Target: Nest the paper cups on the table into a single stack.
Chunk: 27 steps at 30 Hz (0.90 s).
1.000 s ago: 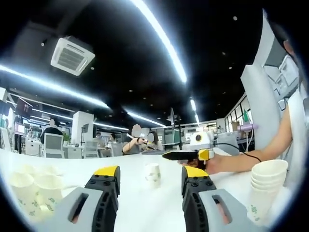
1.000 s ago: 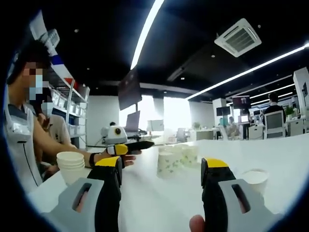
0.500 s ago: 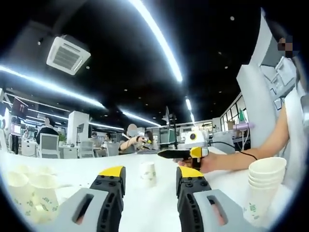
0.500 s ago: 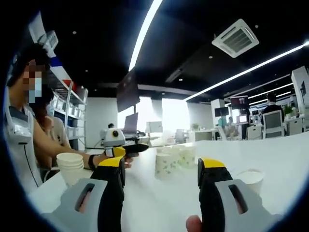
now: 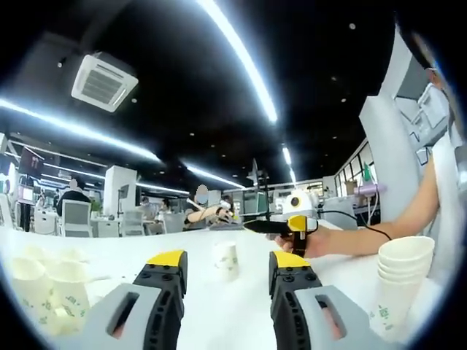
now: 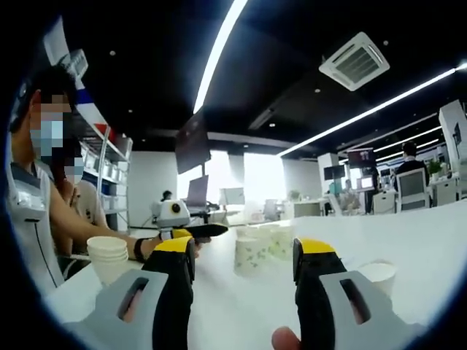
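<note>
The yellow-tipped fingers (image 5: pixel 166 259) of the left gripper (image 5: pixel 222 266) are seen parted and empty; those of the right gripper (image 6: pixel 244 251) are likewise apart with nothing held. Since a second ago little has changed, so no nesting is judged begun. A single white paper cup (image 5: pixel 225 259) stands mid-tabletop (image 5: pixel 219 306), a nested cup stack (image 5: pixel 400 281) and loose cup cluster (image 5: pixel 44 288) towards opposite edges. Nothing obstructs.

One stack of nested cups (image 5: pixel 400 281), one lone cup (image 5: pixel 226 260), a cluster of loose cups (image 5: pixel 45 288), number unclear
</note>
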### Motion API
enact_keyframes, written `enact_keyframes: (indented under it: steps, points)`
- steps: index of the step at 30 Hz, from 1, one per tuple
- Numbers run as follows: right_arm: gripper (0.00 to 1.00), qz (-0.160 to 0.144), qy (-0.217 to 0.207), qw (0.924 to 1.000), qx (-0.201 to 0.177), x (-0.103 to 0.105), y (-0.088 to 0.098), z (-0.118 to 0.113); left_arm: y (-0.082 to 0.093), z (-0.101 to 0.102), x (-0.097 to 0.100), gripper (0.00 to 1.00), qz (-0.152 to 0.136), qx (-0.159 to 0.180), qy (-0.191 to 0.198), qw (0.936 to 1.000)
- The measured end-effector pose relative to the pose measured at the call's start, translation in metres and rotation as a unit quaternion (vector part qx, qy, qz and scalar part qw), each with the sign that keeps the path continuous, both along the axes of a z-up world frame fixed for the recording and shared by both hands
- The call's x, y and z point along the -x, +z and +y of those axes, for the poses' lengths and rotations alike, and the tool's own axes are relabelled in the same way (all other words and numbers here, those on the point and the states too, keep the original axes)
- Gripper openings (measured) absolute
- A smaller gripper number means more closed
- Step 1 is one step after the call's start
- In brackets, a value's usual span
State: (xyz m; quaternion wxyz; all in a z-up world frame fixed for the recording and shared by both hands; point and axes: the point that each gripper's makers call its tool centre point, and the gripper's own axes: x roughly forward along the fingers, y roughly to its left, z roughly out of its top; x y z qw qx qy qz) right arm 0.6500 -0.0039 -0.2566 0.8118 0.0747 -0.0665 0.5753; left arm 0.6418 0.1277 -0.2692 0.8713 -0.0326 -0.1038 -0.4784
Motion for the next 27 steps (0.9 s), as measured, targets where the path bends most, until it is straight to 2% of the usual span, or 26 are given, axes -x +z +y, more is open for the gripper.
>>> enact_keyframes:
  steps: [5,9,12,16,18,21,22,23,24,27]
  points:
    - [0.53,0.003,-0.008,1.0,-0.004,-0.005,0.0,-0.004,0.0,0.002,-0.001,0.49,0.003,0.001,0.001,1.0]
    - [0.51,-0.004,-0.016,0.9998,-0.013,-0.009,0.008,-0.015,0.003,0.004,0.0,0.49,0.0,0.005,0.004,1.0]
    - [0.51,-0.032,-0.048,0.9983,0.007,-0.014,0.01,-0.029,0.004,0.005,-0.001,0.49,0.002,0.01,0.004,0.9999]
    - [0.53,-0.053,-0.1,0.9928,0.039,-0.031,0.008,-0.05,-0.001,0.005,-0.005,0.49,0.01,0.007,0.007,0.9999]
    - [0.54,-0.057,-0.144,0.9844,0.083,-0.047,-0.006,-0.063,-0.001,0.006,-0.005,0.49,0.011,0.007,0.007,0.9999]
    - [0.55,-0.036,-0.188,0.9729,0.129,-0.066,-0.032,-0.073,0.001,0.006,-0.005,0.49,0.008,0.009,0.007,0.9999]
    - [0.55,-0.031,-0.195,0.9713,0.132,-0.072,-0.037,-0.075,0.0,0.006,-0.005,0.49,0.009,0.008,0.008,0.9999]
    - [0.55,-0.03,-0.195,0.9716,0.13,-0.073,-0.037,-0.074,0.0,0.006,-0.005,0.49,0.009,0.007,0.008,0.9999]
    - [0.54,0.003,-0.208,0.9717,0.112,-0.079,-0.041,-0.075,0.0,0.006,-0.006,0.49,0.009,0.007,0.009,0.9999]
    - [0.51,0.018,-0.219,0.9703,0.101,-0.091,-0.04,-0.08,0.001,0.007,-0.005,0.48,0.007,0.009,0.009,0.9999]
